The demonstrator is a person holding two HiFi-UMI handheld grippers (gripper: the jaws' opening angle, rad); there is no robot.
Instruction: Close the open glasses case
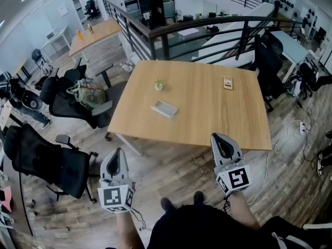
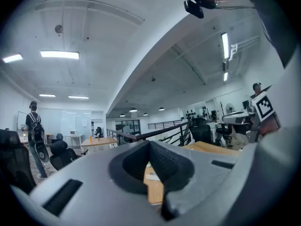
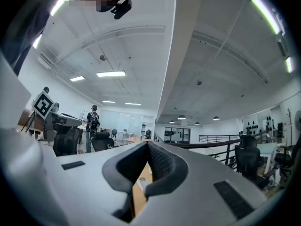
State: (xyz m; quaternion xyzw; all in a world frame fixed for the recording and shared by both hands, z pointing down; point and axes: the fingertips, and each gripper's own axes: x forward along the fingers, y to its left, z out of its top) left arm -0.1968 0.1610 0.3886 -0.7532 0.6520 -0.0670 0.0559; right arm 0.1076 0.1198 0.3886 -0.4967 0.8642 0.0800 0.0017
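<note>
The open glasses case [image 1: 164, 108], pale grey and rectangular, lies on the wooden table [image 1: 207, 118], left of its middle. Both grippers are held level over the floor, short of the table's near edge and apart from the case. My left gripper [image 1: 116, 150] is at the lower left, its jaws closed together and empty. My right gripper [image 1: 215, 135] is just before the table edge, shut with nothing in it. The case [image 2: 154, 176] shows small through the slot below the left gripper [image 2: 149, 142] jaws. It also shows, as the case [image 3: 142, 182], below the right gripper [image 3: 148, 145].
A small green object [image 1: 158, 85] and a small card [image 1: 228, 82] lie farther back on the table. Black office chairs [image 1: 52, 160] stand at the left. A dark railing [image 1: 207, 27] runs behind the table. Cables [image 1: 290, 128] trail on the floor at the right.
</note>
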